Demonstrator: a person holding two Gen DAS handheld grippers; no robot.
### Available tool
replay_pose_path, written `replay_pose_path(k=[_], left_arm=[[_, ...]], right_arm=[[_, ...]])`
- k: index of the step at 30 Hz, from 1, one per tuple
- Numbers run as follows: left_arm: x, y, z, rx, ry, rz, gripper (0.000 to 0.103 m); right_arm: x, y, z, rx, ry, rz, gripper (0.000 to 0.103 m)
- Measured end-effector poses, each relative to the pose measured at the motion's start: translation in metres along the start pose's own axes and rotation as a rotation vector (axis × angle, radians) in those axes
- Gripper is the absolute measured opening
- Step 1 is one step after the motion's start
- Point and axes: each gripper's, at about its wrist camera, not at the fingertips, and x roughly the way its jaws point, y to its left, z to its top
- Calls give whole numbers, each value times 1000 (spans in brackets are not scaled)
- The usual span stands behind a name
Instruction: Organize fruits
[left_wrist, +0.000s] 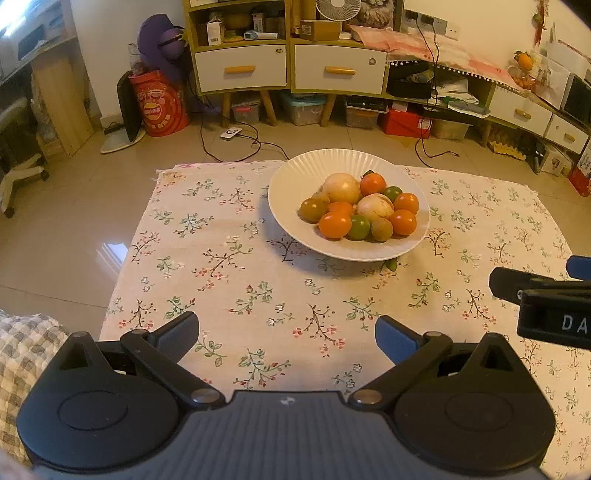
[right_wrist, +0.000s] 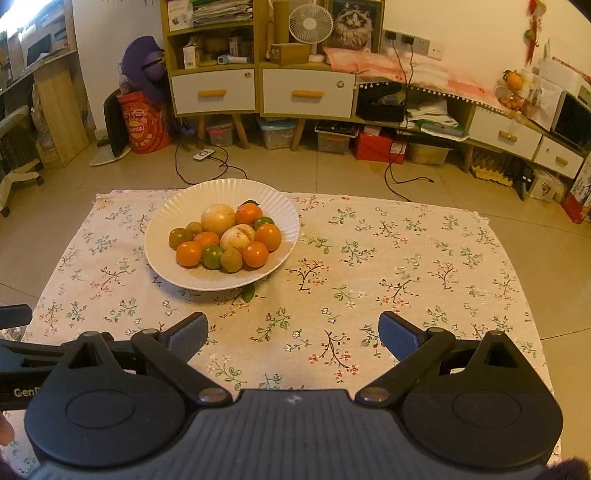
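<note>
A white ribbed plate (left_wrist: 295, 173) stands on the floral cloth and also shows in the right wrist view (right_wrist: 173, 206). It holds several fruits: orange tangerines (left_wrist: 334, 224), green ones (left_wrist: 358, 227), two pale round fruits (left_wrist: 341, 187) and small brown ones (left_wrist: 381, 229). A green leaf (left_wrist: 391, 264) lies at the plate's near rim. My left gripper (left_wrist: 287, 334) is open and empty, well short of the plate. My right gripper (right_wrist: 293, 332) is open and empty, nearer than the plate and to its right. The right gripper also shows at the left wrist view's right edge (left_wrist: 546, 295).
The floral cloth (right_wrist: 406, 258) covers a low table over a tiled floor. Behind stand yellow cabinets with white drawers (right_wrist: 306, 92), storage boxes, a red drum (right_wrist: 142, 125), cables on the floor and a fan (right_wrist: 310, 22).
</note>
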Motion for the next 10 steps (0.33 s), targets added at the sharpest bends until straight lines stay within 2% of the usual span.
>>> replay_pose_path(k=[10], left_arm=[[1,3,-1,-5,0,0,89]], right_arm=[[-1,0,0,-2,-1,-2,99]])
